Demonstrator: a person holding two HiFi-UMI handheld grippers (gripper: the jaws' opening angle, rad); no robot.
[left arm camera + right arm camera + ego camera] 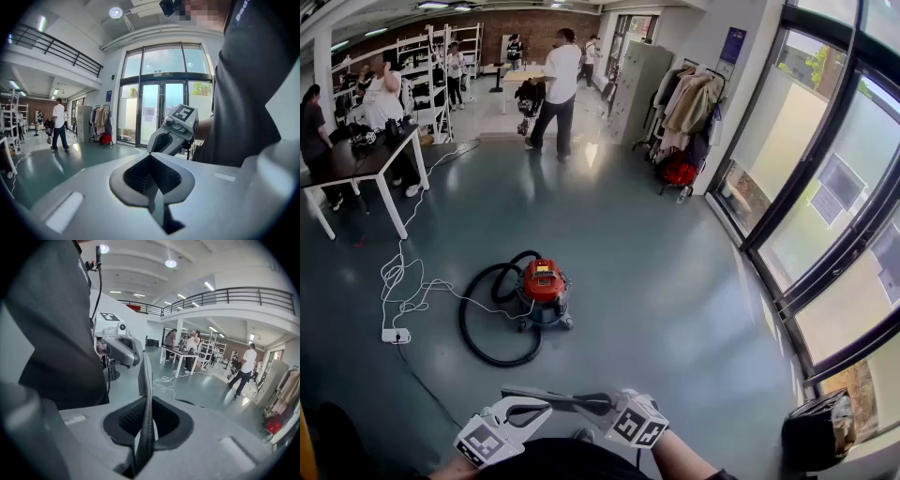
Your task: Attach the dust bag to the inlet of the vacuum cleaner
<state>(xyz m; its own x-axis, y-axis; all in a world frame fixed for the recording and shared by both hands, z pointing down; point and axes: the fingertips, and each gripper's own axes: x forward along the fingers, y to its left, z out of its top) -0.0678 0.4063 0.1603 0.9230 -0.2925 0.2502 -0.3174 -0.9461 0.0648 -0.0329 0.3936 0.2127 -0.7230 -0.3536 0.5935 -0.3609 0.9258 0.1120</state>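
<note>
The red vacuum cleaner (544,284) stands on the grey floor in the middle of the head view, with its black hose (478,328) looped round its left side. Close below me, a flat dark grey dust bag (558,397) hangs edge-on between the two grippers. My right gripper (605,408) is shut on it; in the right gripper view the bag (146,394) rises as a thin dark strip out of the closed jaws (143,432). My left gripper (539,413) faces the right one, and its jaws (152,187) are shut with nothing between them.
A white cable (412,295) runs across the floor from a power strip (395,335) to the vacuum. A white table (370,164) with people stands at the far left, and a coat rack (684,112) at the back right. A black bag (817,429) lies by the window wall.
</note>
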